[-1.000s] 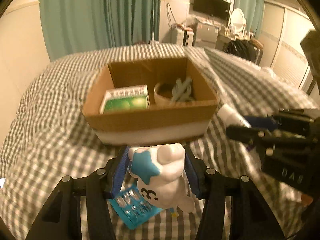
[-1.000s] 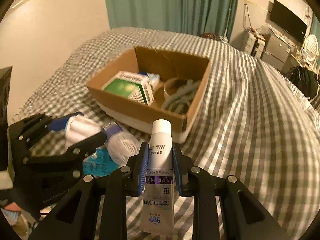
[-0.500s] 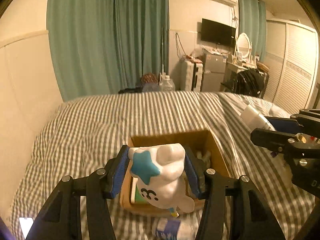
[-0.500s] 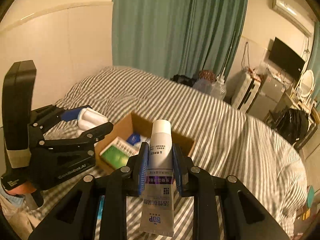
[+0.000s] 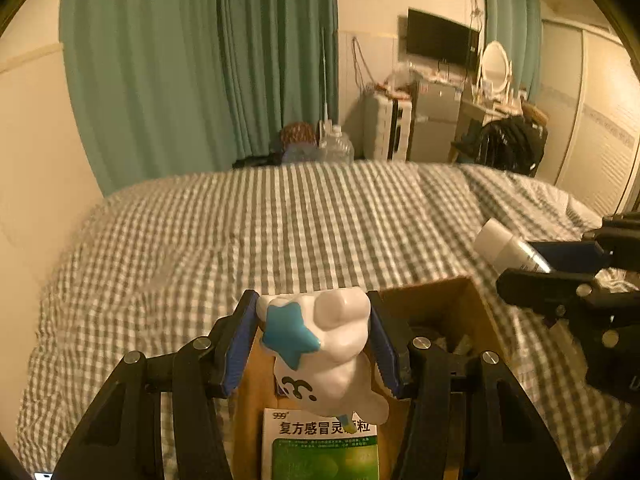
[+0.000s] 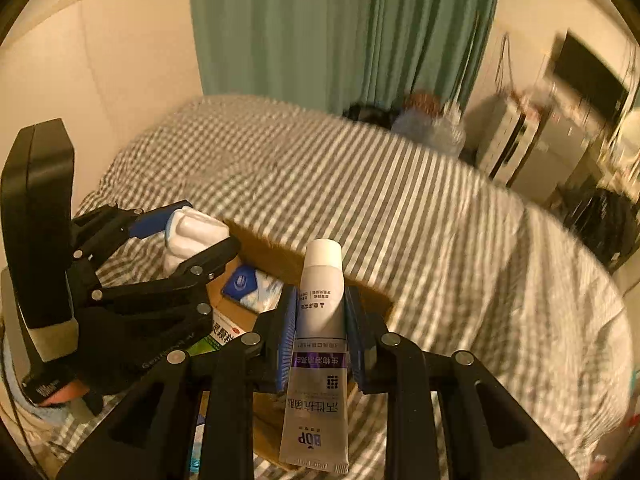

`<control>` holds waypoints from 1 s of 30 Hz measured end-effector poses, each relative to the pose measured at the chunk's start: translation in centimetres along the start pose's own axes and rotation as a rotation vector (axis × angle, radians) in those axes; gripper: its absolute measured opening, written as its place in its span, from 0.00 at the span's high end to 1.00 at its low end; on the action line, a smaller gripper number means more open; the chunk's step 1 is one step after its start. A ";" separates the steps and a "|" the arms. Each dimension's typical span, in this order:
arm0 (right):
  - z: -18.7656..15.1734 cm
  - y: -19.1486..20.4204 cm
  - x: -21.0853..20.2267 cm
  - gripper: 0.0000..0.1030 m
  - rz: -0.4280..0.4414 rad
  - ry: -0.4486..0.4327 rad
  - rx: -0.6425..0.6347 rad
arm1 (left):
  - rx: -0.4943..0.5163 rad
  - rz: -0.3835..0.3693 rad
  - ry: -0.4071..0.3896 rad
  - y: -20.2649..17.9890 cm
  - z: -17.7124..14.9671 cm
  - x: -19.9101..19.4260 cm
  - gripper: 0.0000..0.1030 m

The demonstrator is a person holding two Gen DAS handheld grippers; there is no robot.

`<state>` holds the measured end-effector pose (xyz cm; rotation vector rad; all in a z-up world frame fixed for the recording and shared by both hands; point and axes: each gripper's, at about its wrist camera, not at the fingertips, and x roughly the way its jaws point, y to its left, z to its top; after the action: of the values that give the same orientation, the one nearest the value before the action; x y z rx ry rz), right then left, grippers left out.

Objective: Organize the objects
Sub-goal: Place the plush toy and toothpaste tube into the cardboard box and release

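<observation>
White plastic fills my left gripper (image 5: 312, 340): its jaws are clamped on a toy figure (image 5: 320, 344) (blue star on it), hanging over the cardboard box (image 5: 476, 312) at 6 o'clock. My right gripper (image 6: 320, 336) is clamped on a tube (image 6: 318, 320), cap toward 12, above the same box.

A bed with a grey-and-white checked cover (image 5: 304, 216) filled the room under warm, dim light. Teal curtains (image 5: 192, 68) hung behind it. A wall-mounted television (image 5: 438, 42), an oval mirror (image 5: 495, 62) and a white wardrobe (image 5: 592, 108) stood beyond.
</observation>
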<state>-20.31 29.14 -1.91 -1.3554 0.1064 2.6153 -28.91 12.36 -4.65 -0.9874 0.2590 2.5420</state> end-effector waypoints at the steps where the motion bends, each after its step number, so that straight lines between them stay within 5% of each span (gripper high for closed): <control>1: 0.0 -0.2 0.7 0.78 0.010 0.016 0.013 | -0.001 -0.004 0.022 -0.2 -0.3 1.0 0.47; 8: -0.4 -1.1 2.5 0.75 0.075 0.037 0.076 | -0.004 -0.006 0.101 -1.2 -1.4 3.4 0.45; 9: -0.6 -0.8 1.8 0.65 0.071 0.017 0.071 | 0.004 -0.005 0.101 -1.4 -1.4 3.0 0.43; 10: -0.6 -0.7 1.1 0.50 0.066 -0.004 0.068 | 0.010 0.007 0.095 -1.5 -1.4 2.5 0.33; 11: -0.5 -0.7 0.2 0.45 0.061 -0.032 0.066 | 0.015 0.021 0.084 -1.3 -1.3 2.0 0.21; 13: -0.7 -0.5 -1.7 0.42 0.061 -0.080 0.063 | 0.020 0.052 0.045 -1.2 -1.2 0.1 0.11; 21: -4.2 1.1 -9.2 0.30 0.013 -0.233 0.032 | -0.006 0.122 -0.044 0.3 -3.6 -7.3 0.03; 30: -11.3 3.1 -10.1 0.24 0.033 -0.226 0.054 | -0.072 0.160 -0.069 1.9 -10.0 -11.8 0.01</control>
<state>-6.24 23.03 -0.30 -1.0413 0.1663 2.7504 -15.74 4.04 -3.94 -0.9364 0.2371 2.7419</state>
